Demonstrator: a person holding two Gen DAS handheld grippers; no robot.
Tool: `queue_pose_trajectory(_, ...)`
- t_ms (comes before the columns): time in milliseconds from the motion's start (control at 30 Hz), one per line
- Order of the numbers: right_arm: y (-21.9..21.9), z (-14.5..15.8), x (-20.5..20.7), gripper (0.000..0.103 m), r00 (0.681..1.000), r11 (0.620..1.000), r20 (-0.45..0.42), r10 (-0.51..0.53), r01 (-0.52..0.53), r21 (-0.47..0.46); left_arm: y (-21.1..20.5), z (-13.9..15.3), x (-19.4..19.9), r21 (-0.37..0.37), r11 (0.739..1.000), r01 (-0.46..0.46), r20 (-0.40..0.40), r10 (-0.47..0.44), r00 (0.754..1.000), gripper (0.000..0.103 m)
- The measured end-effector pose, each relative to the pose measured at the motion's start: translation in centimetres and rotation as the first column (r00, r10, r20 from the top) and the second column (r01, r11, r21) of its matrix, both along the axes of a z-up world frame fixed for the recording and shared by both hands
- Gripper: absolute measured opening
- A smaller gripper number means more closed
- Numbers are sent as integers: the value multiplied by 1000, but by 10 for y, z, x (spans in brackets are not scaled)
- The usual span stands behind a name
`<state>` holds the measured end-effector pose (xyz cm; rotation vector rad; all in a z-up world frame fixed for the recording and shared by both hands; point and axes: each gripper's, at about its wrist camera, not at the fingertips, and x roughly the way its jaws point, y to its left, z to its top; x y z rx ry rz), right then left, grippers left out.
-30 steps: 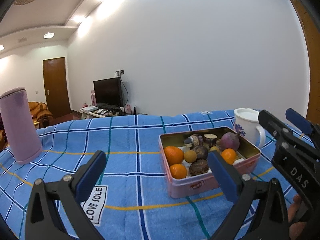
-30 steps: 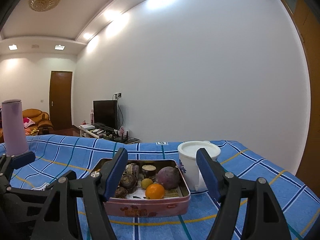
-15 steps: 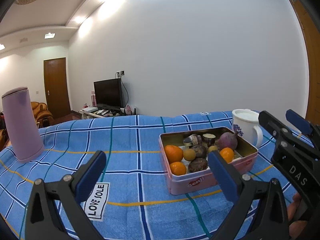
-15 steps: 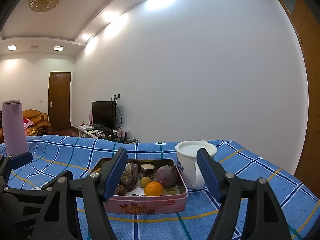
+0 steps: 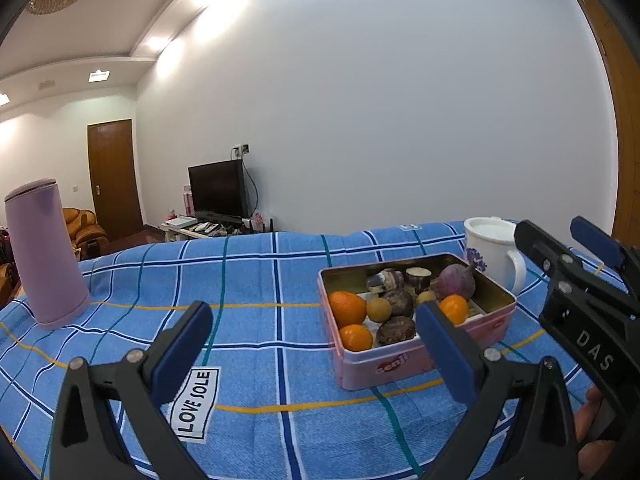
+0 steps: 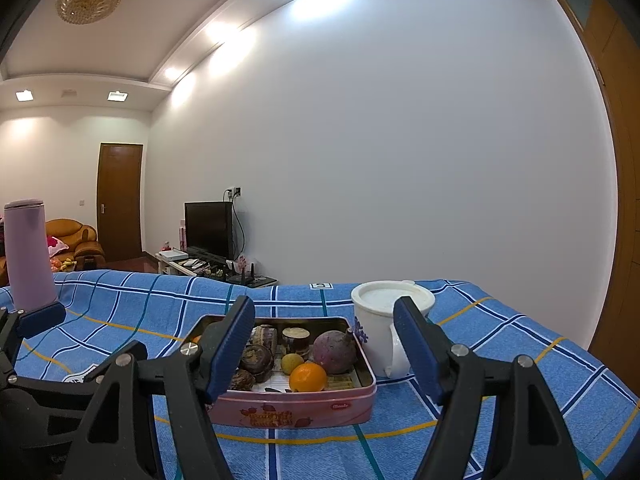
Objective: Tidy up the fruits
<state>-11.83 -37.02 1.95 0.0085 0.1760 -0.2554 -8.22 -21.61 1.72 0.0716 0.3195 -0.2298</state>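
A pink tin [image 5: 400, 366] sits on the blue checked cloth. It holds three oranges [image 5: 347, 307], a purple round root [image 5: 456, 282], small yellow fruits and dark brown ones [image 5: 396, 330]. My left gripper [image 5: 314, 320] hovers open, near side of the tin and to its left, with nothing between its fingers. In the right wrist view the tin [image 6: 296, 410] lies straight ahead with one orange [image 6: 307, 377] and the purple root [image 6: 334, 351] showing. My right gripper [image 6: 324, 320] stands open above the tin's near side, holding nothing. It also shows at the right edge of the left wrist view [image 5: 560, 236].
A white mug [image 5: 492, 252] stands just behind the tin's right end, also seen in the right wrist view [image 6: 384, 320]. A tall lilac flask [image 5: 44, 256] stands far left on the cloth. A "LOVE SOLE" label [image 5: 194, 404] is sewn near the front. A hand [image 5: 592, 432] shows at the lower right.
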Motion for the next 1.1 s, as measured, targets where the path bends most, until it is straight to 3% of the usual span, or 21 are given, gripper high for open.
queue_pose_trajectory(1100, 0, -3, 1, 73, 1000, 1000, -4, 1, -1, 2, 1, 0, 2, 10, 1000, -27, -5, 27, 1000, 103)
